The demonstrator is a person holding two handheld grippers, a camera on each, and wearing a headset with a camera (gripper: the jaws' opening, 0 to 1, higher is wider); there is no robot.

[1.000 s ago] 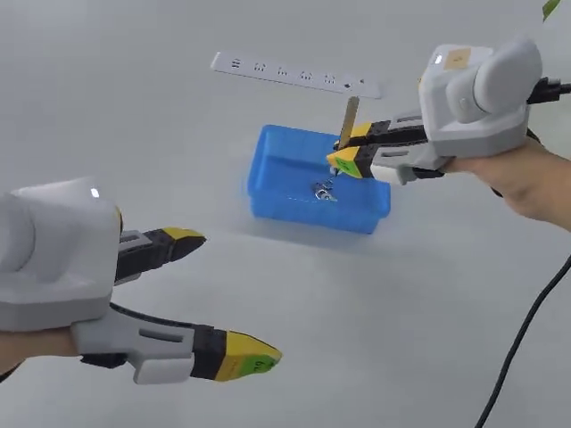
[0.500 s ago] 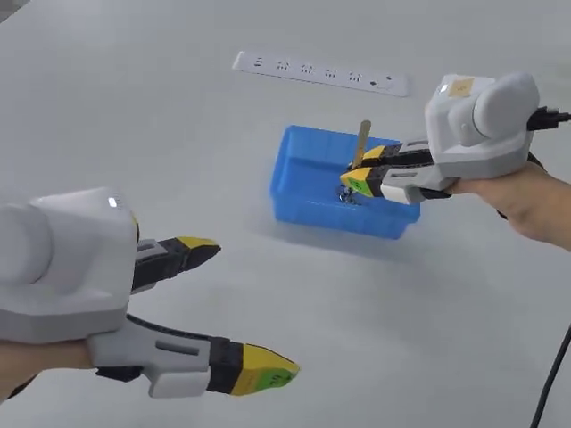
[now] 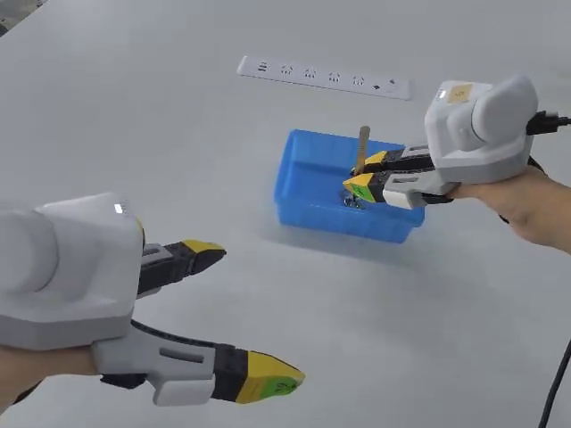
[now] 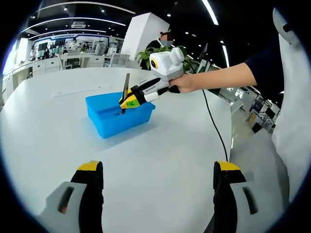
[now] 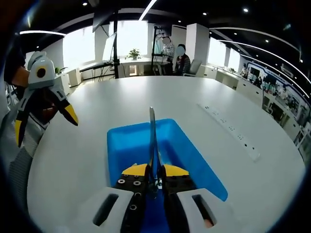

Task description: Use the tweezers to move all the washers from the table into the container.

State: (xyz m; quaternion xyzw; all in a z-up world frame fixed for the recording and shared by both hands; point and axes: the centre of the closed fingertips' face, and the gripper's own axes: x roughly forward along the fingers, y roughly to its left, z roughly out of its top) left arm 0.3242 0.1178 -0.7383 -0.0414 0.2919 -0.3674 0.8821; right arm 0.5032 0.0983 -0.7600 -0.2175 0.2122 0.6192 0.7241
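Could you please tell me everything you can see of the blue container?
The blue container is a shallow, rectangular, open-topped bin that looks like plastic. It sits flat on the grey table, apart from the white power strip behind it. A few small metal pieces lie on its floor. The right gripper, shut on the tweezers, hangs over its right side in the head view, the tweezers pointing down into it.
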